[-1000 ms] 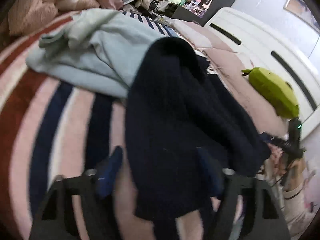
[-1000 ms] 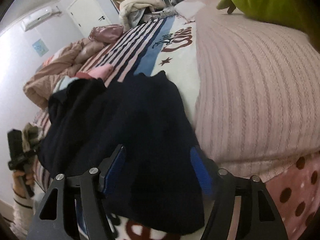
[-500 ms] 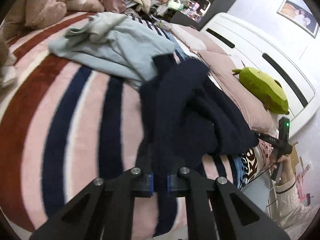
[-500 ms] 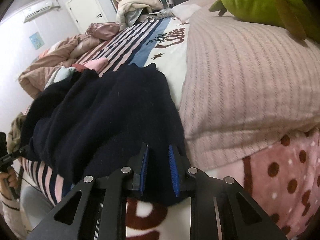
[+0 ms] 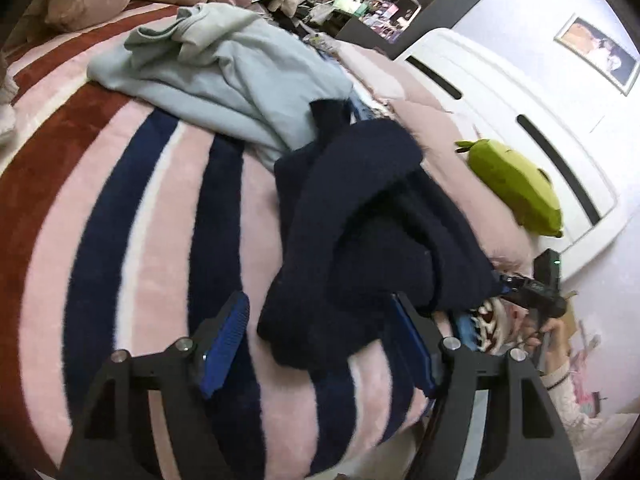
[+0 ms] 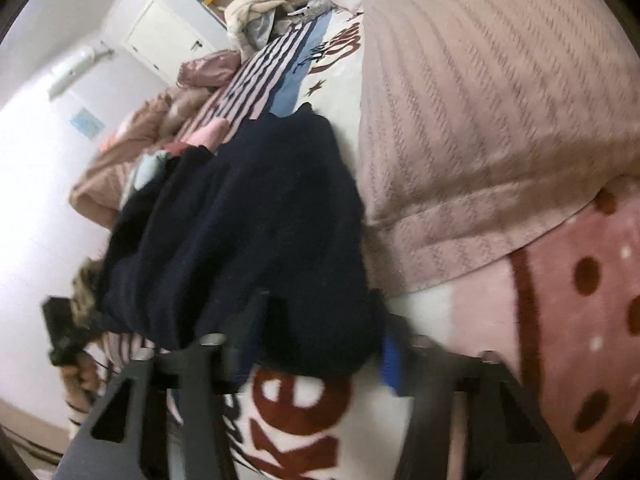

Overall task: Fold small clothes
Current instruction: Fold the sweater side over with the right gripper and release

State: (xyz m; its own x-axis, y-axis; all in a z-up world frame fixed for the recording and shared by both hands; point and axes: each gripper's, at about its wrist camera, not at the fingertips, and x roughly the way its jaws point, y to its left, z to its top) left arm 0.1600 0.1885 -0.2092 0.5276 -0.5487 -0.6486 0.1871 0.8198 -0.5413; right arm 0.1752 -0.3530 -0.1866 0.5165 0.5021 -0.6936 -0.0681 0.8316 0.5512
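Your left gripper (image 5: 320, 340) stands wide open, holding nothing; its blue pads (image 5: 226, 342) flank the near hem of the navy garment (image 5: 360, 216), which lies bunched between them and just ahead on the bed (image 5: 132, 208). From this gripper the garment's long axis runs forward and a little right, toward the pale blue sweatshirt (image 5: 224, 76), whose near edge it overlaps.

Your right gripper (image 6: 316, 344) is also spread apart, nothing pinched; the view is blurred, but the garment's opposite end sags over the gap between its fingers. From here the cloth stretches away and to the left, alongside the pink knitted pillow (image 6: 488, 112), touching or nearly touching its edge.

So you have one gripper at each end, both equally near, garment heaped double in the middle. The next fold likely turns on that axis: reach for corners along it, not across.

No containers in view. Green plush toy (image 5: 516, 188) sits well apart, by the headboard (image 5: 500, 92).
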